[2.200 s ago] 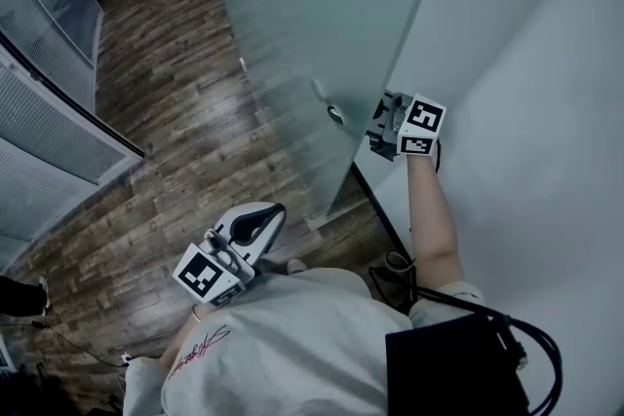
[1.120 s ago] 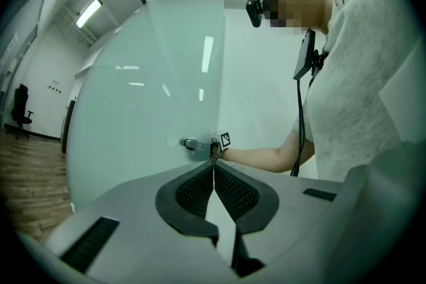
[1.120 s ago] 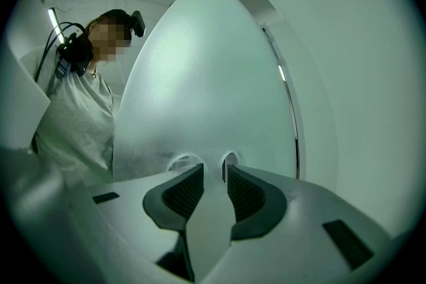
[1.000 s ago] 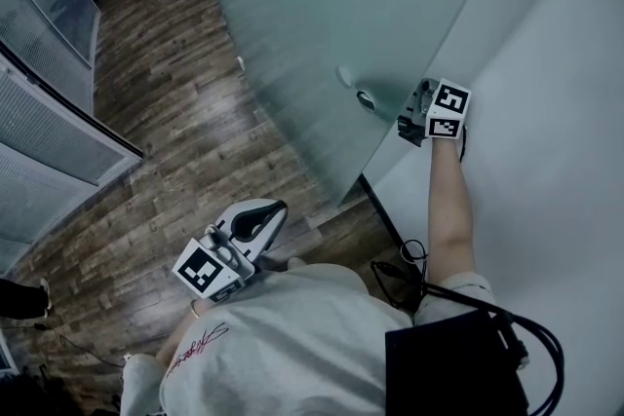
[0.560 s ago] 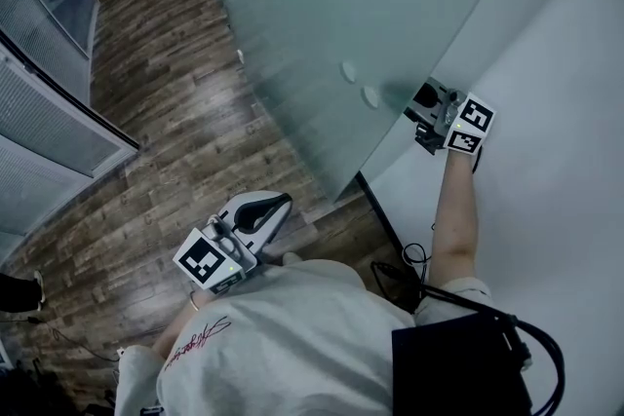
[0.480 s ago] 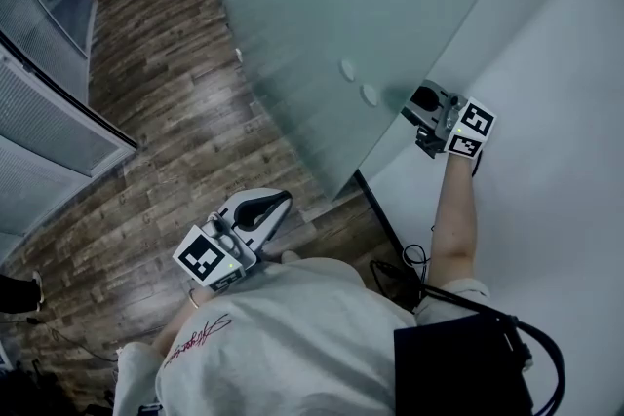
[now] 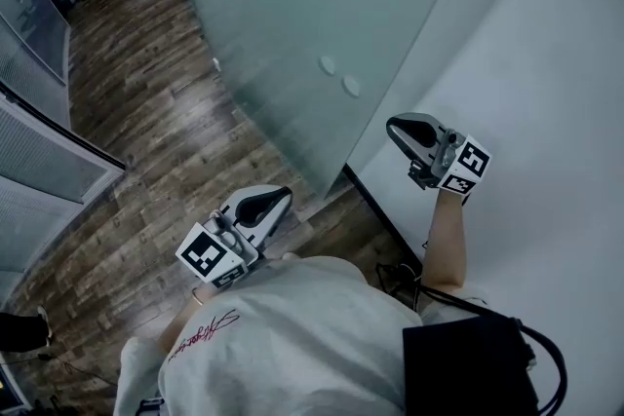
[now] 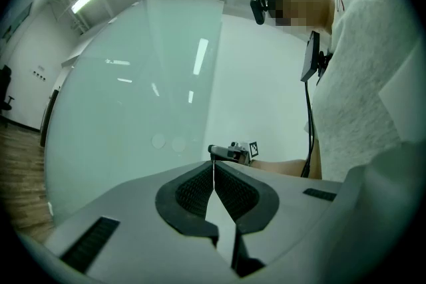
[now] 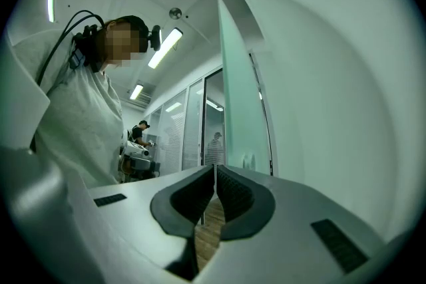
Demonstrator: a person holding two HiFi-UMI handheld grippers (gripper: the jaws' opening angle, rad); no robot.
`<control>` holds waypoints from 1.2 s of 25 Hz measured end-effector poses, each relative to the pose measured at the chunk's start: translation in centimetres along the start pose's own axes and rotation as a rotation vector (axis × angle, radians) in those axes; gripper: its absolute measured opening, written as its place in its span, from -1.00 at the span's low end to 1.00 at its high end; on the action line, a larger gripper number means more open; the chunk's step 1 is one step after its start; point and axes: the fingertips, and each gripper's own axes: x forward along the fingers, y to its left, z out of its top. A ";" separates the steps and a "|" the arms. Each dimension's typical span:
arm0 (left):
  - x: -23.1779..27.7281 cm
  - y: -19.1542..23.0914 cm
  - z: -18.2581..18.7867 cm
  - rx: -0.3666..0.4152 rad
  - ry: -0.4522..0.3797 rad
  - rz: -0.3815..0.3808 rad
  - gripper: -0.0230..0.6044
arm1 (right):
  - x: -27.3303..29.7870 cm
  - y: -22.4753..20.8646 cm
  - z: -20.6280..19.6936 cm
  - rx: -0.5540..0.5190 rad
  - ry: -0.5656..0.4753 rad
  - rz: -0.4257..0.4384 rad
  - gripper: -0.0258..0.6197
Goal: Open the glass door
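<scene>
cable: a black cable (image 7: 546,346) is looped at the lower right, beside the person's shirt (image 7: 283,336). It could snag if the right arm is swung and the slack is taken up.
left hand-held gripper (image 7: 281,198): lower middle of the head view, close to the torso. The jaws are pressed together and nothing is held. It is well apart from the door, so no stop is offered if the panel moves.
right hand-held gripper (image 7: 394,125): right of centre. The jaws have just been closing and are now seen together with nothing between them. No contact with the door is made.
glass door (image 7: 292,15): a frosted panel filling the upper middle. Its lower corner sits near the white wall (image 7: 546,63). In the right gripper view it is seen edge-on (image 9: 236,96), with an open gap to its left. It is judged already swung open.
round fittings (image 7: 339,75): set on the panel, up and left of the right jaws. They are not gripped.
risk, swing-back: the panel is held by nothing. If a closer is fitted (none is visible), a return swing toward the person is likely.
risk, pinch: the right forearm (image 7: 444,244) is placed beside the panel's edge and near the wall. It could be trapped if the panel moves that way.
risk, impact: a hard jaw tip could chip the glass edge.
people (image 9: 141,131): seen past the gap in the right gripper view, well clear of the panel.
</scene>
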 end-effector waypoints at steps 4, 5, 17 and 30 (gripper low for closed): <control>-1.0 0.0 0.2 -0.006 0.012 -0.036 -0.87 | 0.8 4.6 1.0 -0.015 -0.054 -0.001 -0.84; -1.3 0.0 0.2 -0.007 0.016 -0.044 -0.87 | 1.2 5.8 1.1 -0.022 -0.058 0.003 -0.84; -6.0 0.4 0.6 -0.008 -0.001 -0.088 -0.87 | 4.8 14.8 1.9 0.032 -0.232 -0.012 -0.86; -8.1 1.4 1.2 -0.008 -0.028 -0.108 -0.87 | 7.6 17.6 1.8 -0.025 -0.156 -0.029 -0.86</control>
